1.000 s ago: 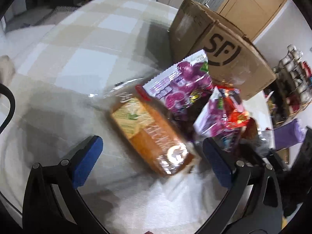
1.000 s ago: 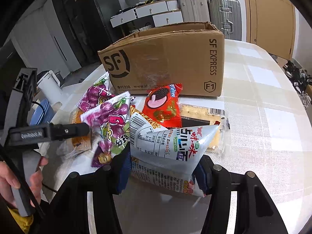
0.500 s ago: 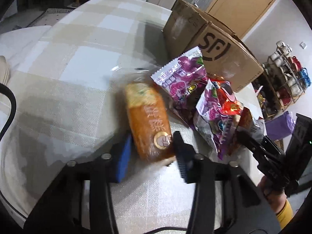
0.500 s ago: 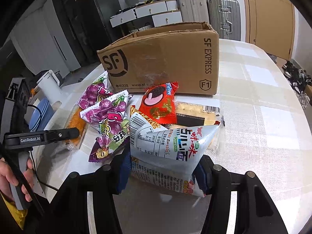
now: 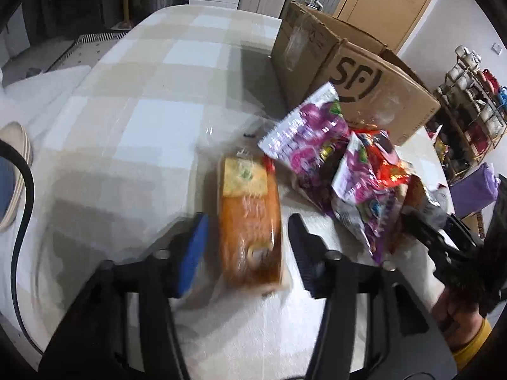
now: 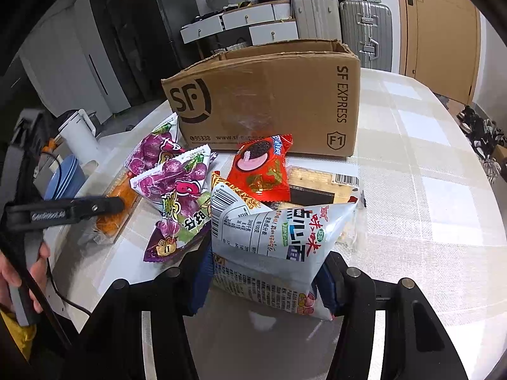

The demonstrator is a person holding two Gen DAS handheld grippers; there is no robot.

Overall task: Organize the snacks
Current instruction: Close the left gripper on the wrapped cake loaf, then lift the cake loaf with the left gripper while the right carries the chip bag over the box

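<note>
My left gripper (image 5: 245,243) has its jaws around the near end of an orange cracker pack (image 5: 250,218) lying on the table; a narrow gap shows on both sides. Two purple candy bags (image 5: 304,136) lie to its right before the open SF cardboard box (image 5: 358,79). My right gripper (image 6: 263,281) is shut on a silver-white noodle bag (image 6: 279,237) and holds it upright. Beyond it lie purple bags (image 6: 177,183), a red cookie pack (image 6: 263,167), a clear biscuit pack (image 6: 320,183) and the box (image 6: 269,101). The left gripper also shows in the right wrist view (image 6: 104,205).
The table has a checked cloth (image 5: 152,101). Stacked plates (image 5: 12,171) sit at its left edge, with a white kettle (image 6: 80,133) nearby. Suitcases (image 6: 364,25) and drawers stand behind the box. A shelf of cups (image 5: 469,101) stands off the table's right side.
The left gripper's jaws narrowed from wide open onto the orange pack, which turned lengthwise between them. The right gripper held the noodle bag still.
</note>
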